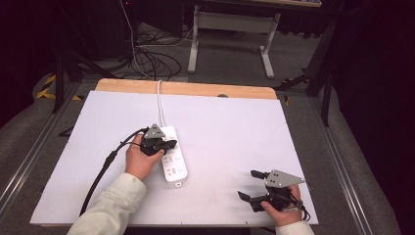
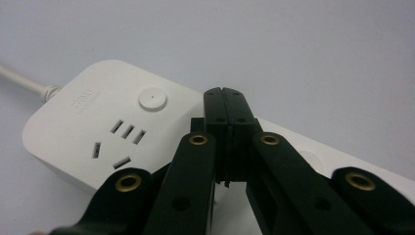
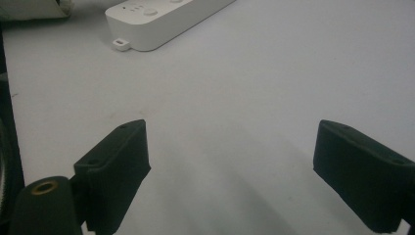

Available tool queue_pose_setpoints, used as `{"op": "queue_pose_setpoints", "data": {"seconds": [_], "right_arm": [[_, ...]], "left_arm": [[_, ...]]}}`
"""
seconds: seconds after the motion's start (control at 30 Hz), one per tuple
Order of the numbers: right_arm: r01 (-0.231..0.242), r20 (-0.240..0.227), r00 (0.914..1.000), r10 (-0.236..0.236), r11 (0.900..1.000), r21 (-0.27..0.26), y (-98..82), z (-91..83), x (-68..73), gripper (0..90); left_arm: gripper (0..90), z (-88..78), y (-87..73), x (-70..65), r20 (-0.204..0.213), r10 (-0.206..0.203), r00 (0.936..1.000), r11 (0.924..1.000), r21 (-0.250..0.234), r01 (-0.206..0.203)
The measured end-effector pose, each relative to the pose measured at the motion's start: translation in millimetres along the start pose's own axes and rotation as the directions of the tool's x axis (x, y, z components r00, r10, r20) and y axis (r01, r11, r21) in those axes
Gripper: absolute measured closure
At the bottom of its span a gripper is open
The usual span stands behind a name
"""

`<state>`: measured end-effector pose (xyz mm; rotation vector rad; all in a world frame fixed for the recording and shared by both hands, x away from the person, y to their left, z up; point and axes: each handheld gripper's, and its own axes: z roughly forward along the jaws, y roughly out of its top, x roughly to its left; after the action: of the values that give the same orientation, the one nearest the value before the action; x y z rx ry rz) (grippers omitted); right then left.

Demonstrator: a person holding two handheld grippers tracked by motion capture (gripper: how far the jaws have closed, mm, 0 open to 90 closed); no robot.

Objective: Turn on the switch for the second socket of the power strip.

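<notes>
Counter (image 1: 235,122): white sheet over a wooden top, a wood strip bare along the far edge. Broad open surface lies across the far half, the right-centre and the left side.

Power strip (image 1: 174,159): white, lying flat left of centre, long axis running near to far. Its white cord (image 1: 159,100) leads from the far end over the counter's far edge. Near end carries a small tab, set well back from the near edge. A round button (image 2: 152,99) and socket slots show on the top face in the left claw view.

Left claw (image 1: 170,144): jaws clenched together with nothing between them, tips over the power strip's top face just beside the button; contact cannot be told. The left hand (image 1: 139,159) holds it, a black cable trailing toward the near-left edge.

Right claw (image 1: 248,184): released, jaws wide apart, low over bare counter near the near-right corner, pointing left, well apart from the power strip. The right hand (image 1: 284,210) sits at the near edge.
</notes>
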<state>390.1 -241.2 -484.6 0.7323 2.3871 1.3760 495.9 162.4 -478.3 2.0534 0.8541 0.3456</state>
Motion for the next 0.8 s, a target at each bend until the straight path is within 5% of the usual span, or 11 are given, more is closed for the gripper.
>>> {"op": "queue_pose_setpoints", "data": {"seconds": [0.23,0.57,0.8], "right_arm": [[0.000,-0.001,1.0000,0.000,1.000,-0.002,-0.4,-0.8,-0.1,13.7],[-0.005,0.001,1.0000,0.005,1.000,-0.004,-0.7,-1.0,-0.8,13.7],[-0.007,0.003,1.0000,0.007,1.000,-0.007,-0.8,-1.7,-0.8,13.7]], "left_arm": [[90.0,1.7,3.9,-3.0,-0.025,0.018,0.9995,0.9996,0.023,-0.018],[90.0,-0.5,12.6,-3.6,-0.006,0.004,1.0000,0.9990,0.045,-0.004],[90.0,-11.0,17.1,-4.9,0.013,0.003,0.9999,0.9999,0.013,-0.003]]}}
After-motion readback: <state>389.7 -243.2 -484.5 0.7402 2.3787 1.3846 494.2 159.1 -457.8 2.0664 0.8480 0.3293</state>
